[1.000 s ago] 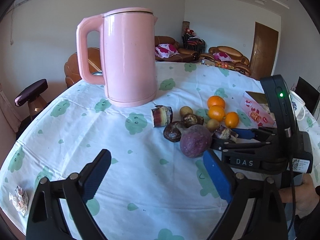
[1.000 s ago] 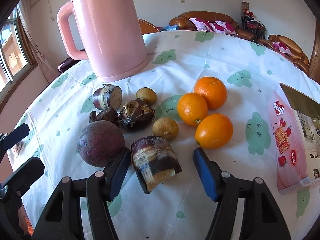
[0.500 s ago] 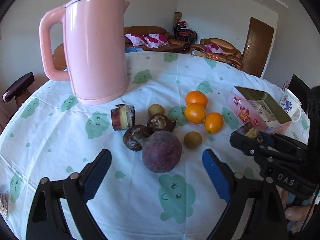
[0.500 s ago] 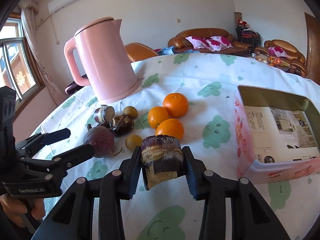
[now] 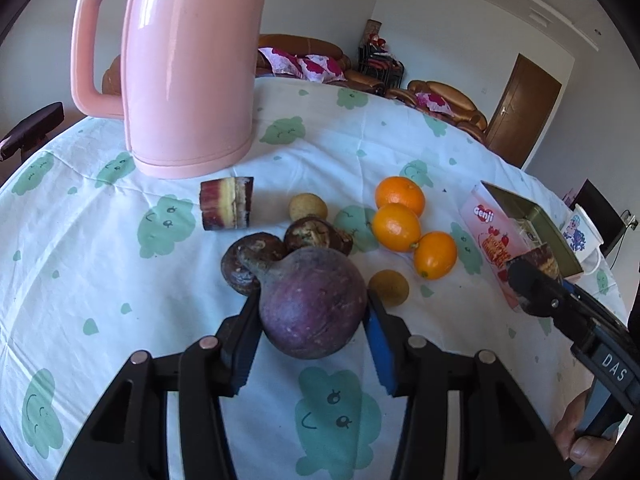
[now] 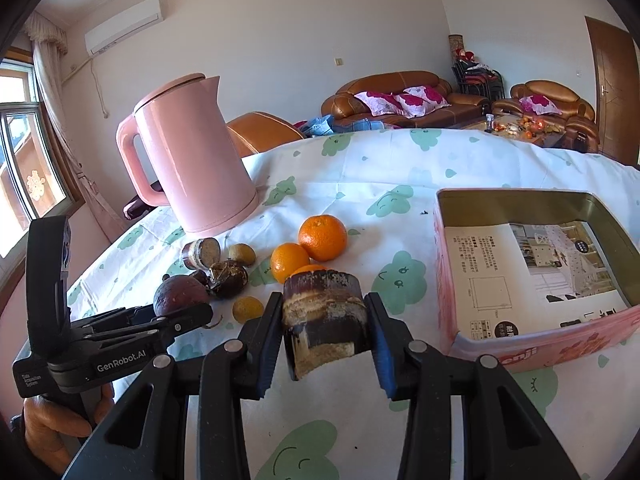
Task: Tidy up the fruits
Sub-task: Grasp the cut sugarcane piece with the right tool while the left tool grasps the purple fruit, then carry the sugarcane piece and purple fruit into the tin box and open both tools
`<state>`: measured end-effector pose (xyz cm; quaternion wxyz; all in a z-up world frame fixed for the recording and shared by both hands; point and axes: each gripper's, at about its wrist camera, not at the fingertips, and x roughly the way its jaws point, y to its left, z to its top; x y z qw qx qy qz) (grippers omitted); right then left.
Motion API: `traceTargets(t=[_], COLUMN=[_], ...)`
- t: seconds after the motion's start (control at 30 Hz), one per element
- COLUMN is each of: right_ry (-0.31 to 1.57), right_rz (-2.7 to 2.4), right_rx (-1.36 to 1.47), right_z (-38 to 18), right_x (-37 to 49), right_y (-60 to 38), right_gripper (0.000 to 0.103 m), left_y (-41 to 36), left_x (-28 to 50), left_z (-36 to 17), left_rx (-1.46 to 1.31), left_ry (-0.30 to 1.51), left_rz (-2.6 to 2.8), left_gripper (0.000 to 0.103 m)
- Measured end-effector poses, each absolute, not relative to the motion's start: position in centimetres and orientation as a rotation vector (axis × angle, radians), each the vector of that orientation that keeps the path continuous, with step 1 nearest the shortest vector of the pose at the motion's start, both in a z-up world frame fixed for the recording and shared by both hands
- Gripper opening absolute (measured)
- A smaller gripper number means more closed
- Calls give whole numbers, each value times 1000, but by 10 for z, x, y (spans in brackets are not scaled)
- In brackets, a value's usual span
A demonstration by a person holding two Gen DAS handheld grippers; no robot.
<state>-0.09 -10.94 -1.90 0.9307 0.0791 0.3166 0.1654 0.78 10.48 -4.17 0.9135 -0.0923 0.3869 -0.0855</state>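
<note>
My left gripper (image 5: 312, 320) is shut on a round purple fruit (image 5: 312, 304) that rests on the tablecloth. My right gripper (image 6: 326, 320) is shut on a dark sugarcane piece (image 6: 326, 316) and holds it above the table, left of the open pink tin (image 6: 532, 264). Three oranges (image 5: 396, 226), two small tan fruits (image 5: 308, 207), two dark brown fruits (image 5: 316, 236) and a second sugarcane piece (image 5: 227, 203) lie between the grippers and the kettle. The right gripper shows in the left wrist view (image 5: 536, 276); the left gripper shows in the right wrist view (image 6: 180, 316).
A tall pink kettle (image 5: 188, 68) stands at the back left of the round table with its white, green-patterned cloth (image 5: 120, 300). A white mug (image 5: 582, 232) stands behind the tin (image 5: 520, 232). Sofas and a door lie beyond the table.
My left gripper moved forward and closed on the purple fruit. My right gripper rose and moved right toward the tin with the sugarcane piece in it.
</note>
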Motion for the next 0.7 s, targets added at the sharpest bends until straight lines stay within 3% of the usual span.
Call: traceTargets(t=[0.37,0.7], right_ry=[451,473], right_rz=[167,-75], right_rx=[137,206], right_z=[14,8], right_x=[-17,-9], right_y=[-164,-272], right_gripper=[42,42], left_y=[71,-27], left_x=[-10,9], left_z=[13,29], left_rx=[-131,-33], left_ry=[566,518], left_rz=[-221,-386], left_gripper=[51,51])
